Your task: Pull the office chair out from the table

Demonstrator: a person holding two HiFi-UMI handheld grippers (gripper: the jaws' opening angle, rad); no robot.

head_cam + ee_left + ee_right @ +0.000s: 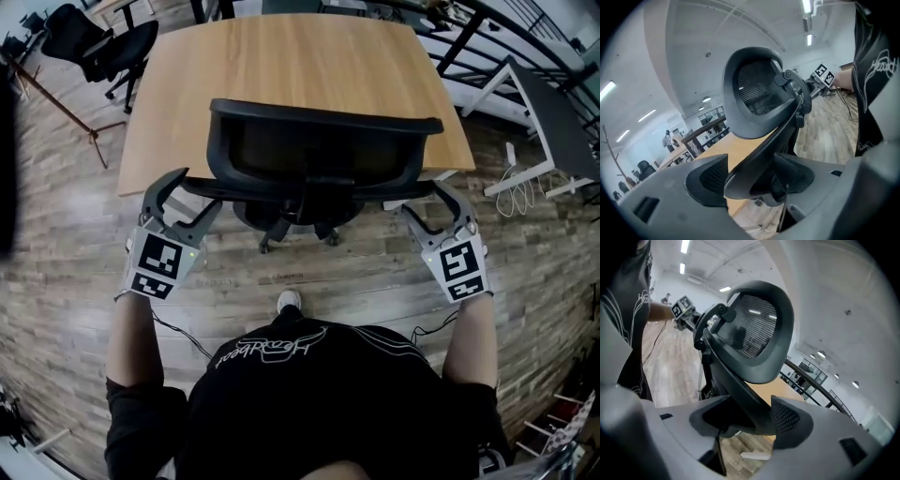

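A light wooden rectangular table (281, 66) is seen in the upper middle of the head view, set on a grey-brown wood-plank floor (375, 272). A second black office chair (103, 42) is placed at the upper left, and white metal desk frames (525, 103) are seen at the upper right.

The black mesh-backed office chair (323, 150) is found at the frame's centre, tucked against the table's near edge. Its seat is pointed toward the top of the frame, under the table, and its backrest is turned toward the lower edge. The backrest's long axis is laid left to right, parallel to the table edge.

The left gripper (197, 190) is held at the middle left, its jaws spread wide with the chair's dark left armrest (754, 168) between them. The right gripper (422, 199) is held at the middle right, jaws likewise parted around the dark right armrest (740, 413). No firm clamping is shown on either side.
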